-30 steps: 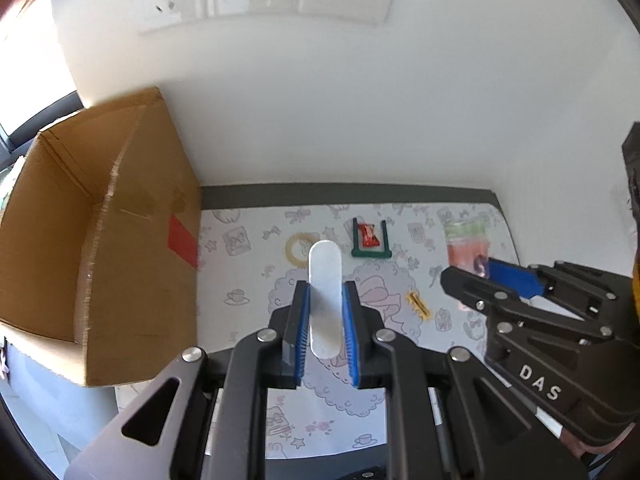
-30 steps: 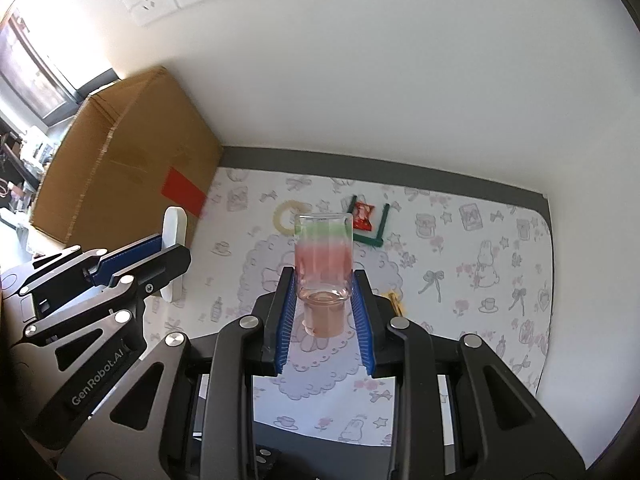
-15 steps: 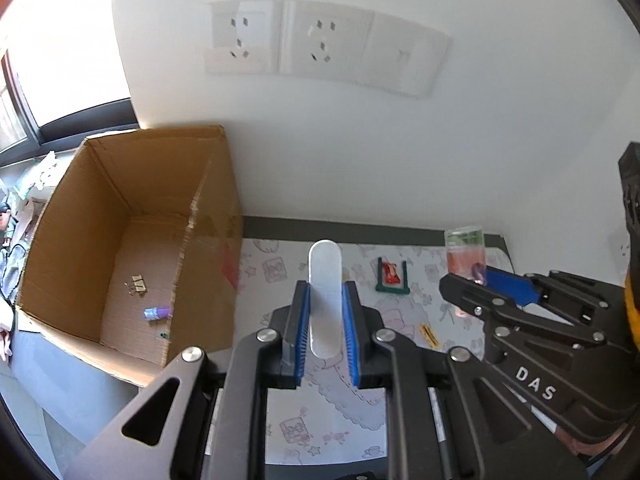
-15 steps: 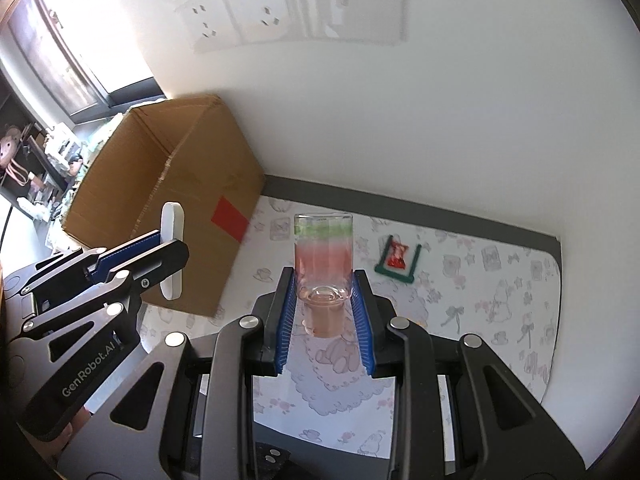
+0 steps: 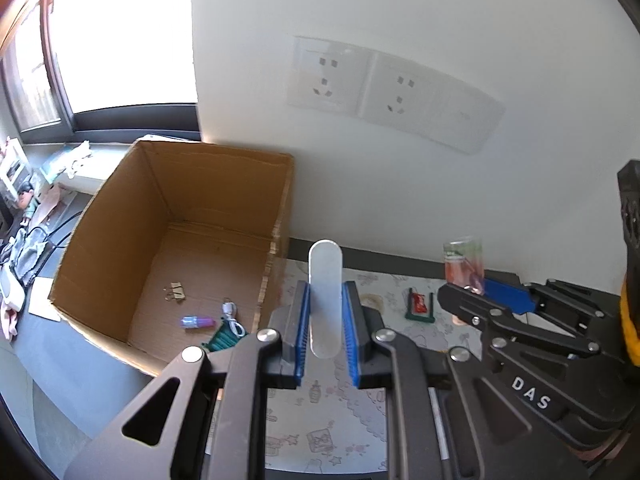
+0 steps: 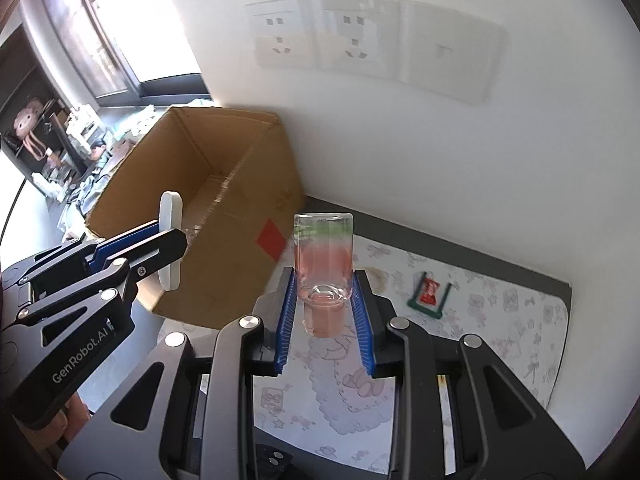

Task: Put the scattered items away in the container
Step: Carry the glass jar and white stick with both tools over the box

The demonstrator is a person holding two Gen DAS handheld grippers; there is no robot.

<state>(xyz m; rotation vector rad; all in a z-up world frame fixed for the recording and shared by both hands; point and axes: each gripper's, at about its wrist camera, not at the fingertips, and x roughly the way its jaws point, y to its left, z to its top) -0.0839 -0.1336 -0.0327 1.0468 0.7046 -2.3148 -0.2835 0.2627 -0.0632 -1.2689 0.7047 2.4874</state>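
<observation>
Presently we hold: left hand-held gripper (image 5: 326, 336) clamped on a white bar (image 5: 325, 296); right hand-held gripper (image 6: 325, 322) clamped on a pink bottle (image 6: 323, 266). Beyond, left out on the bench (image 6: 520, 320): green frame (image 6: 430, 294), ring (image 5: 370, 302). Farther, box (image 5: 120, 240) holds several small bits, hard to identify.

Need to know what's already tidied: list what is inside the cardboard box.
On the cardboard box floor: a purple tube, a white cable, small binder clips and a green item, half hidden by the left hand-held gripper, which covers the near corner.
</observation>
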